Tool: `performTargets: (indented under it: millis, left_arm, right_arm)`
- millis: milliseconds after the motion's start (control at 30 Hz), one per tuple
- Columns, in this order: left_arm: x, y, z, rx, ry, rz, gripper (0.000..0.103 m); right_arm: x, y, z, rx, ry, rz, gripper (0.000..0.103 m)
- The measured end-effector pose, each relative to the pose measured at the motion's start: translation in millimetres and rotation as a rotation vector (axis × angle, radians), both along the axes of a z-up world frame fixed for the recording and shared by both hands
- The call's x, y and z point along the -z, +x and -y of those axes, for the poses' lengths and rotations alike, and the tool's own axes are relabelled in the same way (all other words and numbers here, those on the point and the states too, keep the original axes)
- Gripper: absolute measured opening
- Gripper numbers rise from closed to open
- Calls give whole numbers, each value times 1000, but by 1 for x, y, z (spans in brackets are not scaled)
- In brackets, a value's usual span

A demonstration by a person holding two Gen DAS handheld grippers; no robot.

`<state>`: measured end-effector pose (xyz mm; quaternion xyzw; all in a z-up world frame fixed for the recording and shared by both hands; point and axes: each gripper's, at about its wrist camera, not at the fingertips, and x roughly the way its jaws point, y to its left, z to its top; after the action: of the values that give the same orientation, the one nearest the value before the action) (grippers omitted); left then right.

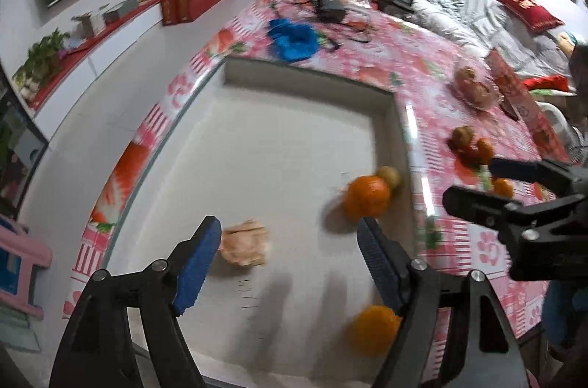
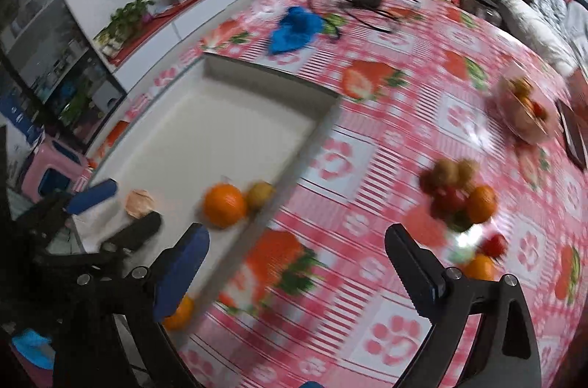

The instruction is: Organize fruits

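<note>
A white tray (image 1: 275, 149) (image 2: 239, 130) sits on the pink strawberry tablecloth. In it lie an orange (image 1: 367, 202) (image 2: 224, 204) touching a small brownish-green fruit (image 1: 390, 175) (image 2: 259, 193), a pale pink lump (image 1: 244, 243) (image 2: 139, 202), and a second orange (image 1: 375, 325) (image 2: 180, 312) near the front rim. My left gripper (image 1: 290, 259) (image 2: 136, 202) hangs open above the tray, gripping nothing. My right gripper (image 2: 299, 263) (image 1: 470, 182) is open over the tray's right rim and the cloth, empty. A pile of loose fruit (image 2: 455, 193) (image 1: 470, 145) lies on the cloth to the right.
A glass bowl (image 2: 525, 108) (image 1: 474, 86) holding fruit stands farther right. A crumpled blue bag (image 1: 294, 40) (image 2: 296, 29) lies beyond the tray, with black gear and cables behind it. The table edge runs along the tray's left side.
</note>
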<state>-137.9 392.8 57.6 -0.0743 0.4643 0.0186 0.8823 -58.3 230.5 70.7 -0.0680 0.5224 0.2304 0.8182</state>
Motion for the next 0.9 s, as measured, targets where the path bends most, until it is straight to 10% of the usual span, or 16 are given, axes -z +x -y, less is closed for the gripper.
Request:
performTargets:
  millis: [500, 900]
  left_arm:
    - [-32, 27, 116, 238, 6, 13, 80]
    - [-13, 94, 167, 211, 31, -47, 80]
  right_arm:
    - [35, -19, 186, 372, -74, -45, 97]
    - [60, -36, 225, 396, -129, -12, 103]
